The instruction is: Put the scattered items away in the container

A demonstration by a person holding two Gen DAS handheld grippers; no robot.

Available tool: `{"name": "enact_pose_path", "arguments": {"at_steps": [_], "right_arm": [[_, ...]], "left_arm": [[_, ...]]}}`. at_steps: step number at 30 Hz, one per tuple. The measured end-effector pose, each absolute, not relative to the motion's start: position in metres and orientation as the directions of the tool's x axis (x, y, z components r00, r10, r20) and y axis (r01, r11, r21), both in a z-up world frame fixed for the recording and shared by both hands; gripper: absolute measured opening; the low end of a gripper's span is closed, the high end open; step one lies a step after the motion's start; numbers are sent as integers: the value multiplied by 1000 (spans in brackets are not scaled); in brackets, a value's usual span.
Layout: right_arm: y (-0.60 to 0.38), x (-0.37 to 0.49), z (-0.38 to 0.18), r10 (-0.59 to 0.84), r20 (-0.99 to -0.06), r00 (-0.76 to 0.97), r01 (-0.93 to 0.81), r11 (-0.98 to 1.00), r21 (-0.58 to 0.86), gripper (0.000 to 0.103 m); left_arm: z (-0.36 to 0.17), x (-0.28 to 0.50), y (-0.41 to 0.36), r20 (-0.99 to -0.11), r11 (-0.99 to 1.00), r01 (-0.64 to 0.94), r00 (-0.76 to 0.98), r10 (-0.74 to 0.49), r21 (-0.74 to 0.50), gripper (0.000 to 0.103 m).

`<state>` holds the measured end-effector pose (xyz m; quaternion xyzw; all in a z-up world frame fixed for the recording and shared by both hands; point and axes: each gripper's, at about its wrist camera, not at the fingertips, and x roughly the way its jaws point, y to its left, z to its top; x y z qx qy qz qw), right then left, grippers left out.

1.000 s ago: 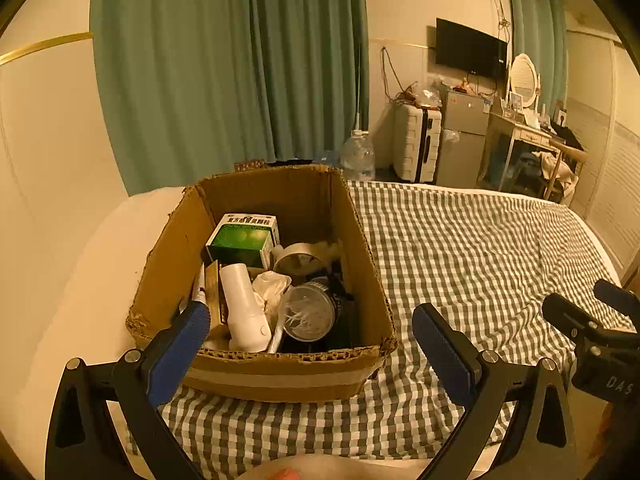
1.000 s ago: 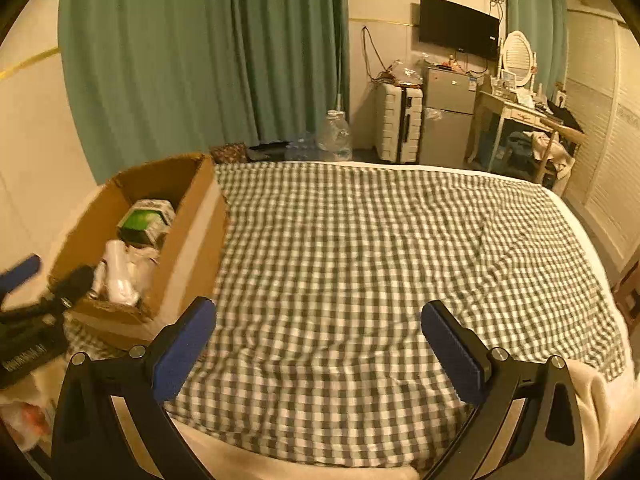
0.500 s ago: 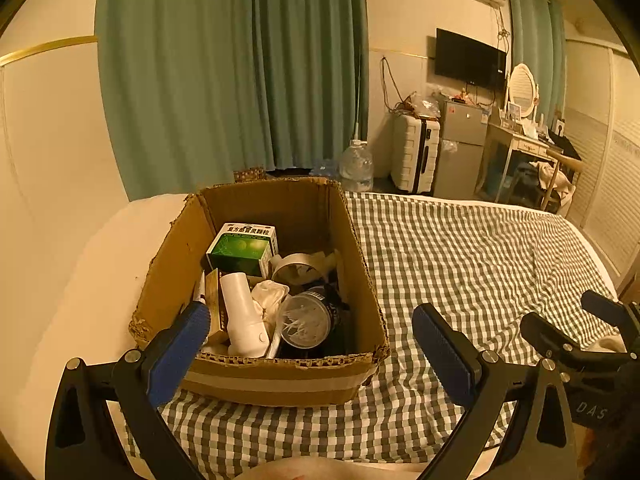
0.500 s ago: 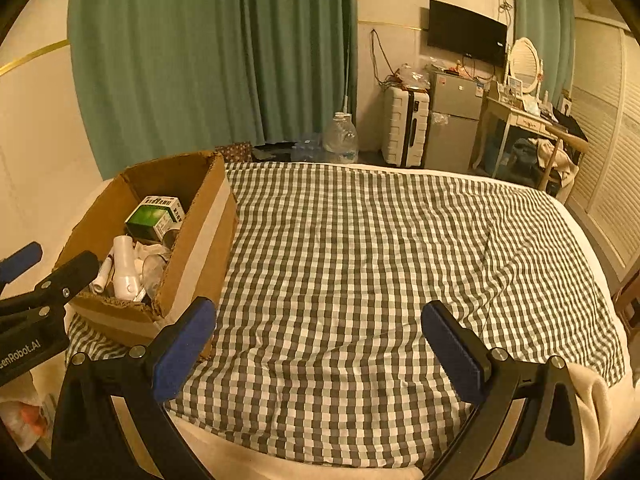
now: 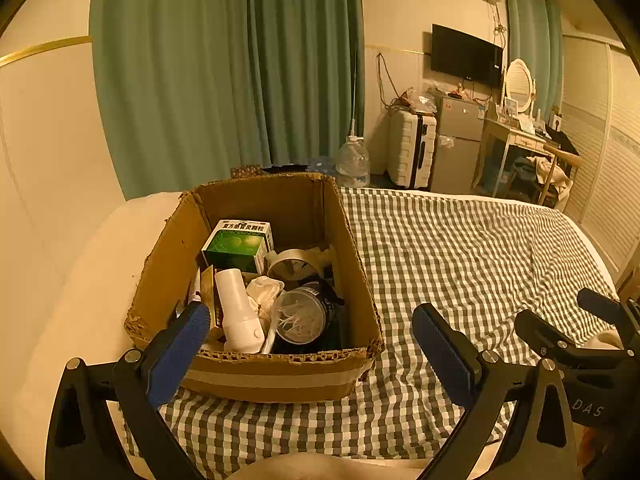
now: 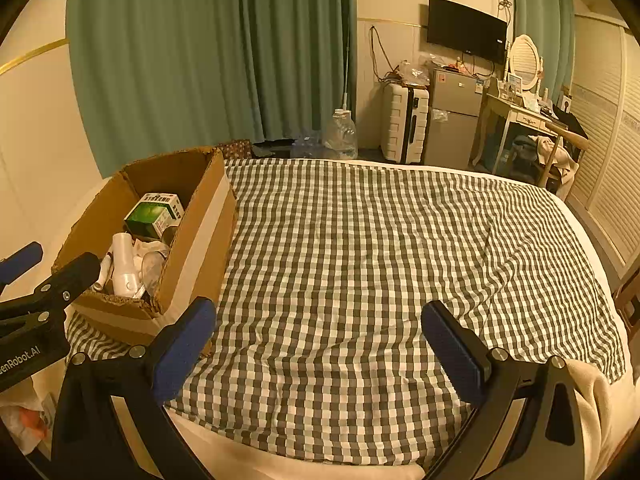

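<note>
Cardboard, torn along its rim, makes up the open box (image 5: 256,376) I see on the left end of the bed, sitting partly on the green-and-white checked blanket (image 6: 380,260). Inside it lie a green medicine carton (image 5: 238,244) at the back, a white bottle (image 5: 240,312) on its side, crumpled tissue (image 5: 264,294), a roll of tape (image 5: 292,266) and a clear-lidded round tub (image 5: 300,318). Beyond the bed I make out green curtains (image 5: 224,80), a large water bottle (image 5: 353,158) on the floor, a white suitcase (image 5: 412,148), a small fridge (image 5: 460,144) and a wall television (image 5: 466,56). My left gripper (image 5: 310,346) hovers just in front of the box, jaws spread wide and holding nothing. My right gripper (image 6: 318,338) hangs over the bare blanket to the right of the box, jaws likewise wide apart and empty.
</note>
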<state>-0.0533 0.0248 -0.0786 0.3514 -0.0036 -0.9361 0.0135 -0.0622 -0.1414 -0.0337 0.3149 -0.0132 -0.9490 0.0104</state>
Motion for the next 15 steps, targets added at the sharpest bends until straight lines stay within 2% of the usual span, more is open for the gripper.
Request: {"name": "enact_pose_path", "arguments": {"at_steps": [7,15], "right_arm": [[26,-53,-79,-35,-662,-748,29,-999,20,103],[23,-54,-79,-28,-663,-748,30,-1000,9,103]], "left_arm": [[-38,-63,-142,-621,-1000,3,-784,-13,16,103],[-35,-59,-142,-609,-999,31,-792,-34,16,103]]}}
